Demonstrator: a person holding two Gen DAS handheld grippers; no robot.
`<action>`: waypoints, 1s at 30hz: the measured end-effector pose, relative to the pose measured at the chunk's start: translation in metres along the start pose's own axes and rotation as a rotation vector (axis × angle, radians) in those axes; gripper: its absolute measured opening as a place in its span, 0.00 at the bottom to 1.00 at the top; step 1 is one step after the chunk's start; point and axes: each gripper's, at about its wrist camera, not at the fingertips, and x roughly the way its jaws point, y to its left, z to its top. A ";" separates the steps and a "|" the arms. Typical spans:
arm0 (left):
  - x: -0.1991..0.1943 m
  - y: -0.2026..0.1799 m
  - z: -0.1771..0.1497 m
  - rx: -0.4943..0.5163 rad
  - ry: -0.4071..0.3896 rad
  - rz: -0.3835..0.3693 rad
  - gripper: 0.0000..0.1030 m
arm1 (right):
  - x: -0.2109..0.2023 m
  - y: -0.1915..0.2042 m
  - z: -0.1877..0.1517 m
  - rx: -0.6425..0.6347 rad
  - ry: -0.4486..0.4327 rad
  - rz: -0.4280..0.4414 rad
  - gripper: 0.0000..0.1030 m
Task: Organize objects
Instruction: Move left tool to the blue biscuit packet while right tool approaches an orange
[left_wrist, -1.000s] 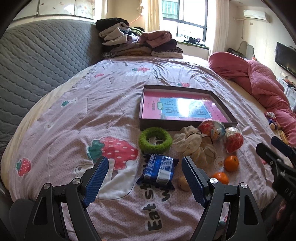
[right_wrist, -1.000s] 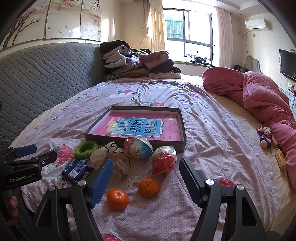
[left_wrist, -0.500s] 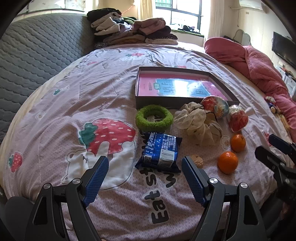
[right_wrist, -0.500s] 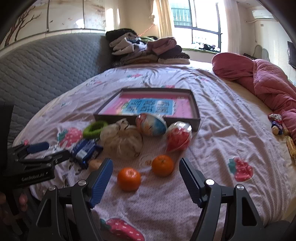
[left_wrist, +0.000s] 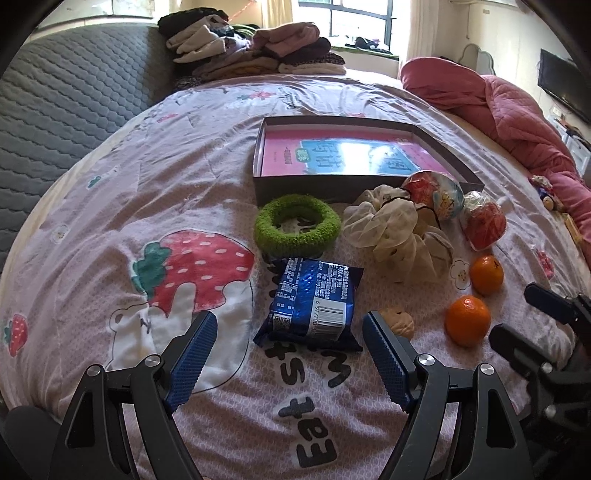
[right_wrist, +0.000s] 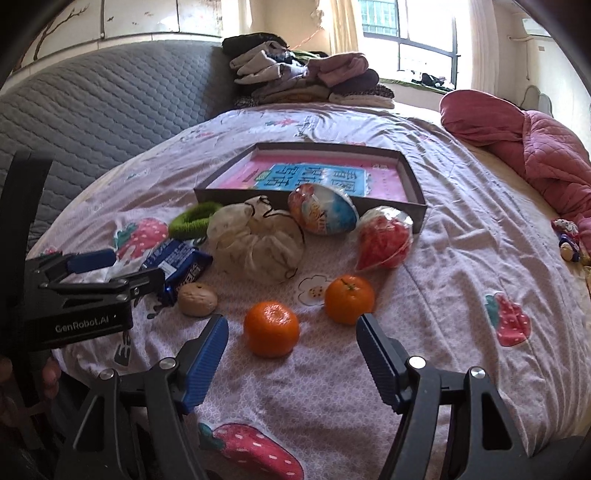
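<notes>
1. Sitting on the bedsheet (left_wrist: 110, 206): blue snack packet (left_wrist: 312, 304) ahead of the left gripper (left_wrist: 286, 343), jaws spread, nothing pinched.
2. Near tangerine (right_wrist: 270, 328) lies ahead of the right gripper (right_wrist: 291, 341), whose jaws are closing without contact.
3. Grey box (right_wrist: 415, 192) behind.

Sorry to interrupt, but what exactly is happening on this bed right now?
A person holds a claw in each hand over small things scattered before a shallow box. The left claw is open around a blue snack packet, not gripping. The right claw is closing toward an orange, untouched. Nothing is in the box yet.
</notes>
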 end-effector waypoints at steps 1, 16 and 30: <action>0.002 0.000 0.000 0.000 0.003 -0.001 0.79 | 0.002 0.001 0.000 -0.005 0.003 0.000 0.68; 0.027 -0.001 0.005 0.009 0.039 -0.009 0.79 | 0.023 0.008 -0.005 -0.021 0.038 -0.005 0.62; 0.045 0.004 0.010 -0.017 0.060 -0.046 0.80 | 0.045 0.015 -0.003 -0.039 0.074 0.014 0.42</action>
